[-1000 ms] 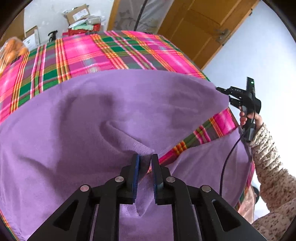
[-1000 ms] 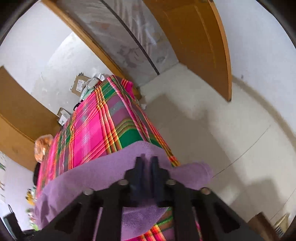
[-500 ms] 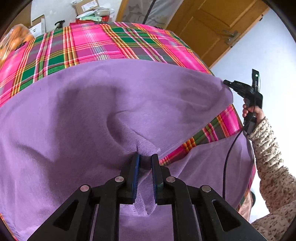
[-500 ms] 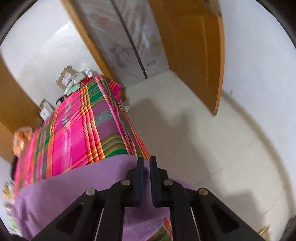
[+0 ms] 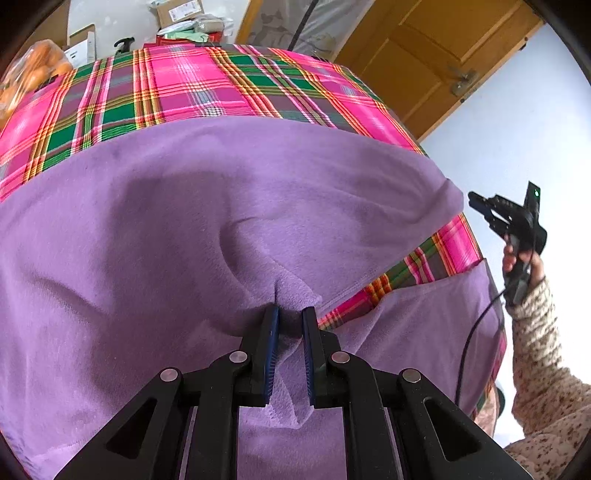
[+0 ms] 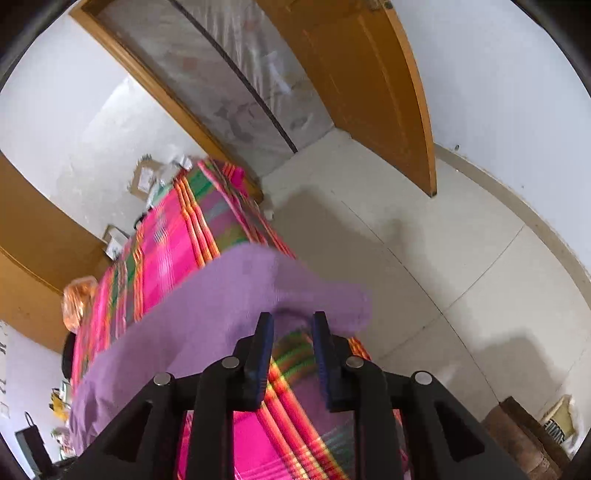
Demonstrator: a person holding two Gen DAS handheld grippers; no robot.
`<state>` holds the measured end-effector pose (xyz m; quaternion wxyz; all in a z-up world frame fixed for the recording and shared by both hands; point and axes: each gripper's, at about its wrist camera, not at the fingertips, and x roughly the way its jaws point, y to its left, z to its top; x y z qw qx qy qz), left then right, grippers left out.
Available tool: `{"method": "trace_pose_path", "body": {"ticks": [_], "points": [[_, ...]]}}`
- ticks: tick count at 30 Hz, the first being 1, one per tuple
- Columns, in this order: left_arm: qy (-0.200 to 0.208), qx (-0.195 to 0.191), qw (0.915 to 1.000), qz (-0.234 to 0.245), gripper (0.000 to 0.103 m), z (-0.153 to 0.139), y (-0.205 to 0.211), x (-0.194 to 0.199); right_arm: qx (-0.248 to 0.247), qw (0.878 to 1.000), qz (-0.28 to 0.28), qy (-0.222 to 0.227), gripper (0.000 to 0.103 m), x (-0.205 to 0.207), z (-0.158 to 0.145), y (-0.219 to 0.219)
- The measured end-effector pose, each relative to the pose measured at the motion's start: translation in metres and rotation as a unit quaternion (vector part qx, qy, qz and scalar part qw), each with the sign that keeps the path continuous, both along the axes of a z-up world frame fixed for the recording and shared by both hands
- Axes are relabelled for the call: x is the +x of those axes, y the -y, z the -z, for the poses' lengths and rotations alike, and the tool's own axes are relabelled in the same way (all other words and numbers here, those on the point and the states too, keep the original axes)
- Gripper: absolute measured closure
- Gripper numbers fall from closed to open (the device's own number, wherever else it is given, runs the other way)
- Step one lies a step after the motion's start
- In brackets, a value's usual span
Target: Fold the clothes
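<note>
A purple fleece garment lies spread and partly folded over on the table's pink plaid cloth. My left gripper has its jaws a little apart, with a fold of the garment still lying between them. My right gripper is open and empty, just behind the garment's folded corner at the table's right edge. In the left wrist view the right gripper shows apart from the cloth, held in a hand.
An orange bag sits at the table's far left corner. Cardboard boxes are piled behind the table. A wooden door and bare tiled floor lie to the right of the table.
My right gripper opened and let go of the garment's corner, then drew back from it. My left gripper's jaws parted slightly. The folded edge came down onto the table.
</note>
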<state>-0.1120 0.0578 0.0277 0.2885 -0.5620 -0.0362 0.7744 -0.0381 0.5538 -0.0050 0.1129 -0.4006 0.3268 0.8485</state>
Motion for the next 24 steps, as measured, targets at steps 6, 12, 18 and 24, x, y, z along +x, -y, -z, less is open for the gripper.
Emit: {"method": "trace_pose_path", "body": {"ticks": [6, 12, 18, 24], "points": [[0.001, 0.002, 1.0, -0.006, 0.091, 0.0, 0.002, 0.001, 0.008, 1.0, -0.007, 0.009, 0.075, -0.012, 0.007, 0.01], [0.002, 0.002, 1.0, -0.009, 0.091, 0.0, 0.0, 0.002, 0.034, 0.999, -0.018, 0.002, 0.082, -0.017, 0.004, 0.017], [0.0, 0.005, 0.9999, -0.016, 0.091, -0.001, 0.003, 0.003, 0.076, 0.997, 0.0, -0.026, 0.097, -0.005, -0.019, 0.023], [-0.012, 0.008, 0.9996, -0.026, 0.093, -0.006, 0.015, 0.004, 0.086, 0.995, 0.021, -0.05, 0.097, 0.016, -0.051, 0.021]]}}
